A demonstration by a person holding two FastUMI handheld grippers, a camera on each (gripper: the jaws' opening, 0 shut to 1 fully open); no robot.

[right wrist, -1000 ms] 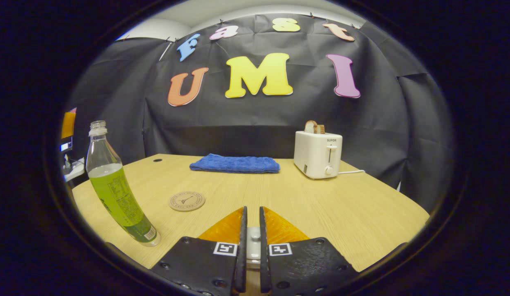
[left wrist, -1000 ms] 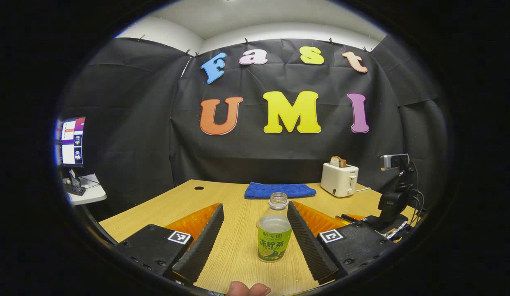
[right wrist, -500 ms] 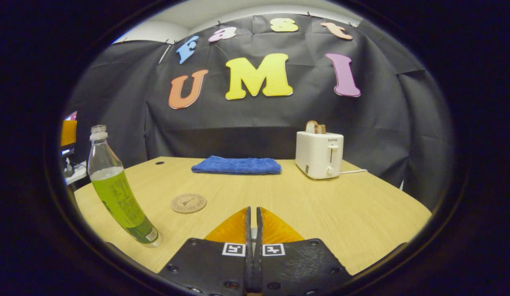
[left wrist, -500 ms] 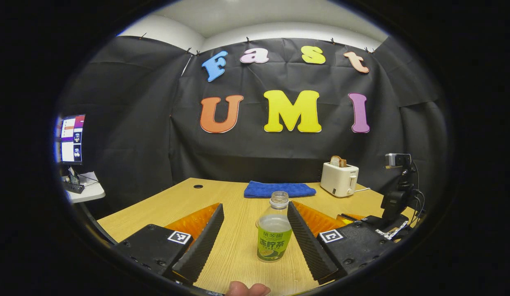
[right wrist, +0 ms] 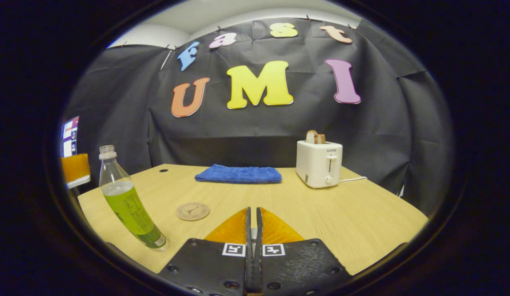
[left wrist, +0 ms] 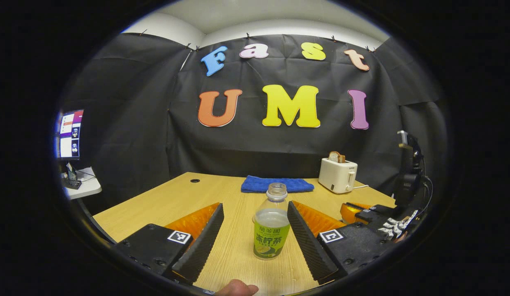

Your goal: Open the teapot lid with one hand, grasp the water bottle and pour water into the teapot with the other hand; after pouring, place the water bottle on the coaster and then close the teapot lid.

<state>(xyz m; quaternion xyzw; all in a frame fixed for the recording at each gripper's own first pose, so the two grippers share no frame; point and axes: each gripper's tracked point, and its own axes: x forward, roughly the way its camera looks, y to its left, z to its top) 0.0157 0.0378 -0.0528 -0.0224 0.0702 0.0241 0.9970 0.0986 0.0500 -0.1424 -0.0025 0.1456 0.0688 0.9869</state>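
Note:
An uncapped bottle point(left wrist: 271, 230) with a green label and pale drink stands upright on the wooden table point(left wrist: 238, 263). My left gripper point(left wrist: 255, 206) is open, its fingers on either side of the bottle; the bottle is closer to the right finger, and neither finger presses on it. In the right gripper view the same bottle point(right wrist: 129, 205) stands at the left, with a round cork coaster point(right wrist: 192, 211) just beyond it. My right gripper point(right wrist: 252, 210) is shut, with nothing visible between its fingers. It also appears in the left gripper view as the right gripper point(left wrist: 368, 213), at the table's right edge.
A folded blue towel point(right wrist: 238, 174) lies at the back of the table. A white toaster point(right wrist: 319, 163) holding a slice of bread stands at the back right, with its cord trailing off. A monitor point(left wrist: 68, 133) sits on a side table at the left. A thumb point(left wrist: 236, 290) shows at the bottom edge.
My right gripper's fingers went from slightly apart to fully together. The left gripper drew back a little from the bottle. The right gripper tilted as seen from the left.

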